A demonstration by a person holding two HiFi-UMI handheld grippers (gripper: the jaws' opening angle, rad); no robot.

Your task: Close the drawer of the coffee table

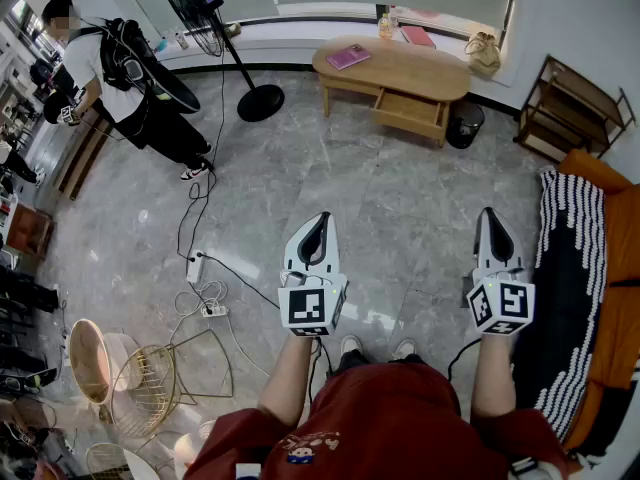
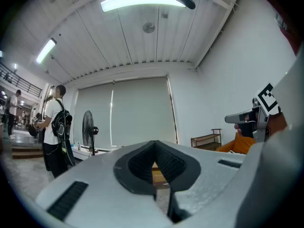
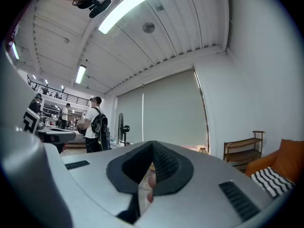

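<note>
While looking down from the head view, can see the coffee table (image 1: pixel 400 68) far off across the room, well apart from both grippers. Has its drawer (image 1: pixel 410 114) pulled out at the front. Cannot see inside the drawer from up here. Carries a pink book (image 1: pixel 347 57) on top, plus small things at the back, too tiny to name. Shows the left gripper (image 1: pixel 322 218) held level over the grey floor (image 1: pixel 400 208), shut tight and empty. Shows the right gripper (image 1: pixel 487 213) beside it, also shut with nothing held. Through the little gap under the left tips, gives only a thin strip of brown wood (image 2: pixel 158 175). Through the same gap on the right, gives just pink blobs (image 3: pixel 151 182), too blurry to name. Cuts off the orange sofa (image 1: pixel 620 258) and its striped blanket (image 1: pixel 570 268) at the right edge.
</note>
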